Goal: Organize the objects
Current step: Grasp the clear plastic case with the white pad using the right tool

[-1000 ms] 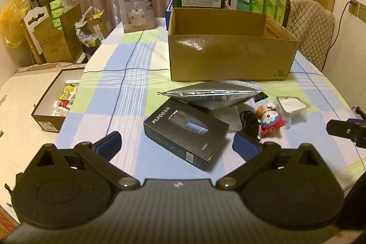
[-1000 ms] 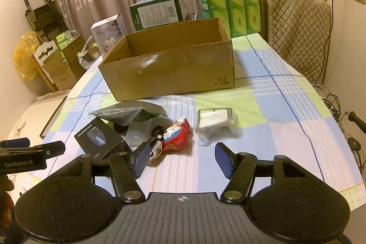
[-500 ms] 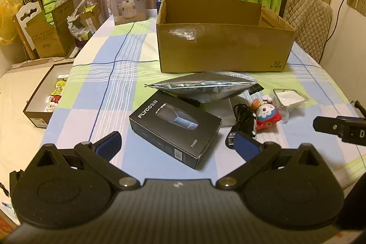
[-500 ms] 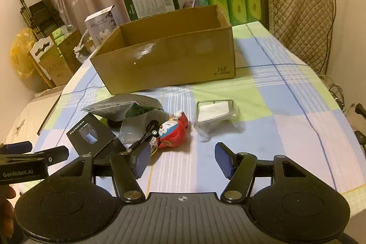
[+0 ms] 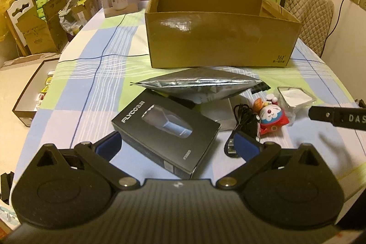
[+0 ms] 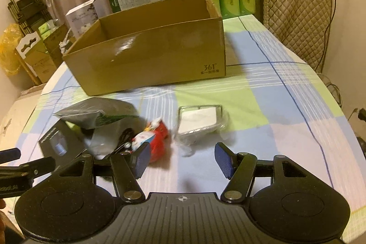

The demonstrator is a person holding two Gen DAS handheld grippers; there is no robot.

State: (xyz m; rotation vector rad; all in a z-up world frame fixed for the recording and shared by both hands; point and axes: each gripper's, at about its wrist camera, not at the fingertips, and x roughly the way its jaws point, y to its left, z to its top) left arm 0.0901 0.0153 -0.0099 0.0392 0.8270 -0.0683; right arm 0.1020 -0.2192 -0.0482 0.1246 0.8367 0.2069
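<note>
Hovering above the checked tablecloth [image 5: 87, 93], my left gripper [image 5: 177, 143] has its jaws spread wide with the near end of the black shaver box [image 5: 167, 129] lying between them, untouched by either pad. My right gripper [image 6: 181, 158] is also open and holds nothing; the red toy figure [image 6: 153, 138] sits just past its left pad and the clear plastic packet [image 6: 199, 121] lies ahead on the cloth. Behind the shaver box a silver foil pouch [image 5: 196, 86] rests over a black cable [image 5: 243, 116], and the open cardboard box [image 5: 219, 38] stands farther back.
</note>
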